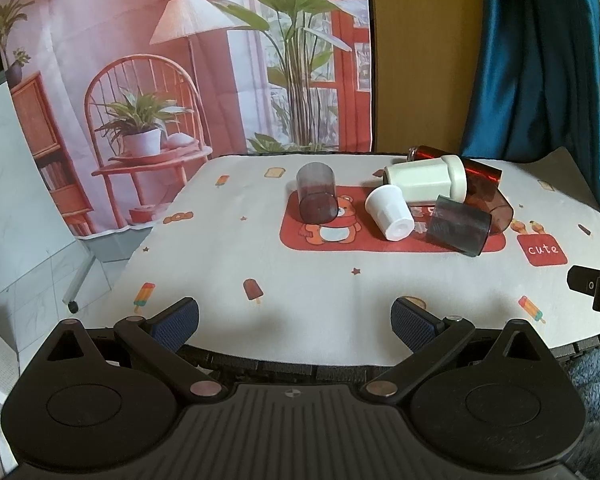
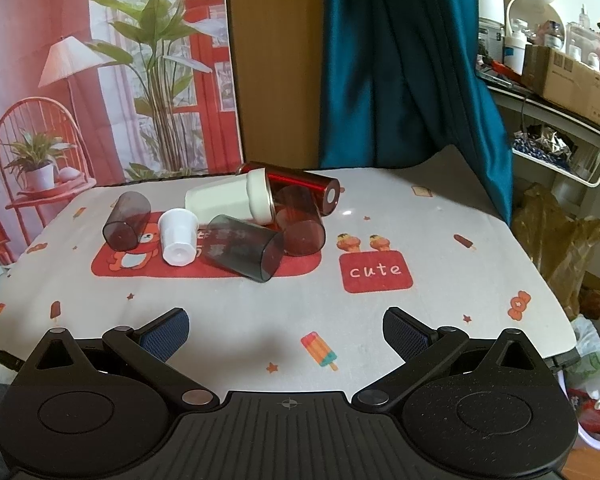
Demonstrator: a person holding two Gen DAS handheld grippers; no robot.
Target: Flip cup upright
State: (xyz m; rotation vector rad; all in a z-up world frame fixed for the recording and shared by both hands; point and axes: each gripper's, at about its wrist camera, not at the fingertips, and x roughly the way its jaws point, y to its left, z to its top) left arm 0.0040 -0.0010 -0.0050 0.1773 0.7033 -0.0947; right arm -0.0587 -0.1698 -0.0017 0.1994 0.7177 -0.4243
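Observation:
Several cups lie on their sides on the red bear mat [image 1: 380, 242] [image 2: 112, 268]. A smoky cup [image 1: 316, 199] [image 2: 126, 221] lies at the left. A small white cup [image 1: 390, 212] [image 2: 177, 237] lies beside it. A second smoky cup [image 1: 458, 225] [image 2: 242, 247], a cream cup [image 1: 424, 179] [image 2: 228, 200], a brown cup [image 1: 488, 200] [image 2: 300, 222] and a shiny red cup [image 1: 480, 166] [image 2: 300, 184] are piled at the right. My left gripper [image 1: 295, 322] and right gripper [image 2: 286, 332] are open, empty, near the table's front edge.
The table wears a white printed cloth [image 1: 340, 280] [image 2: 420, 320]. A printed backdrop [image 1: 180, 60] and a blue curtain [image 2: 400, 60] hang behind it. Cluttered shelves [image 2: 560, 80] and bags [image 2: 560, 240] stand at the right. The right gripper's edge [image 1: 596, 288] shows in the left wrist view.

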